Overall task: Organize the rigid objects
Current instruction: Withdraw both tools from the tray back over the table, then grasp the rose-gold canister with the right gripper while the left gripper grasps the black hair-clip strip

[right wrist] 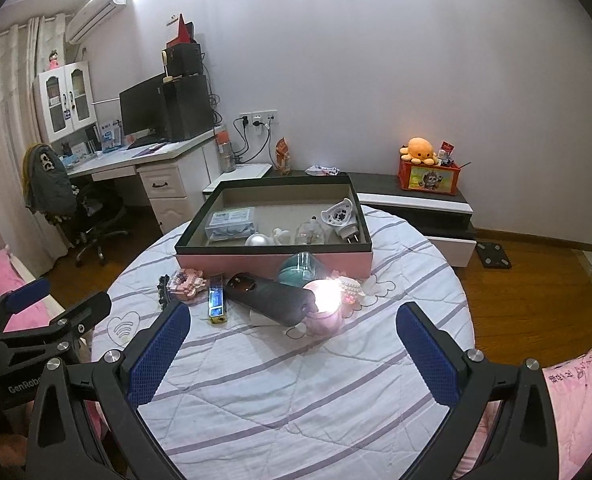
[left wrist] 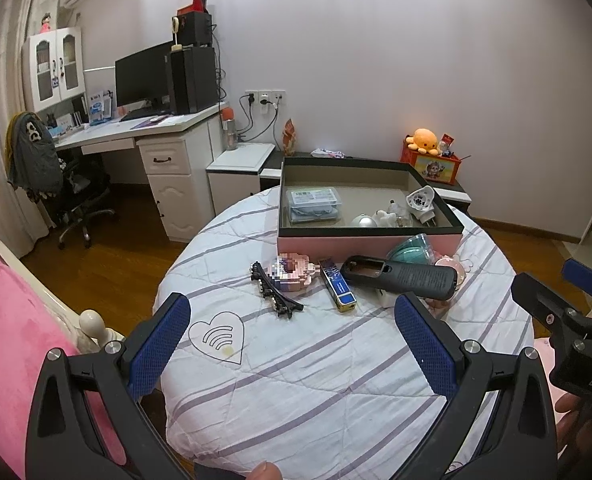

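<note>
Blue-padded and spread wide, the left gripper and right gripper both hovered over the striped quilt, gripping nothing. Just in front of the pink box lay a black hair clip, a pink brick model, a blue tube and a dark remote. Inside the box sat a clear case, a silver ball and a white plug.

Wide-open left gripper above striped cloth, pink box beyond.
</note>
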Tool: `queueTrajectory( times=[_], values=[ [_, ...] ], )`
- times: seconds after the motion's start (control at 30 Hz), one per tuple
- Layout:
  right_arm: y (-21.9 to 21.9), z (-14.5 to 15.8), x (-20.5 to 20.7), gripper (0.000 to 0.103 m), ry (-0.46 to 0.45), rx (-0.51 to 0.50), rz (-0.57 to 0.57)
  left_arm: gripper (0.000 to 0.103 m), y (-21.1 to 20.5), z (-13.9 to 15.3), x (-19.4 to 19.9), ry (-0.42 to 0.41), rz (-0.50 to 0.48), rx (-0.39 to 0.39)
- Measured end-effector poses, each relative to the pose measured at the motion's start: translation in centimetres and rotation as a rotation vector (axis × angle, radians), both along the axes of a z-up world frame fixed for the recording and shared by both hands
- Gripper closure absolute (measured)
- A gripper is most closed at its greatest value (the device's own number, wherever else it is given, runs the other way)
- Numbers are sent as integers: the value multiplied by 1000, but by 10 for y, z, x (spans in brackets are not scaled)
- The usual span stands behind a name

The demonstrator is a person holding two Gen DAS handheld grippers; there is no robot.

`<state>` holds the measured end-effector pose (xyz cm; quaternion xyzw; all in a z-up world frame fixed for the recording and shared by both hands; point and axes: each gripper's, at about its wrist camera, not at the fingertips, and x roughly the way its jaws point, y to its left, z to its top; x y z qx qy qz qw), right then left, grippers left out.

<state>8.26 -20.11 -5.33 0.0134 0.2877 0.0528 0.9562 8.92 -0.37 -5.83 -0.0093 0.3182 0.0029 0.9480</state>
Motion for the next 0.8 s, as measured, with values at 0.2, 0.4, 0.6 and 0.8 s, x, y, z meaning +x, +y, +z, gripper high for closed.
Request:
queueTrajectory(
  times=[0.2,0.4,0.6,0.8],
  values=[
    [0,-3,2,0,14,-2,-5,0,2,-8,3,18,9,-4],
    [-5,-15,13,0,52,7,-9,0,11,-26,12,57,30,-14],
    [-14,-35,31,0,107,16,-17,0,28,-53,32,116,68,-22],
    [-20,-53,52,0,152,10,-28,0,29,-75,57,159,72,-19]
  ],
)
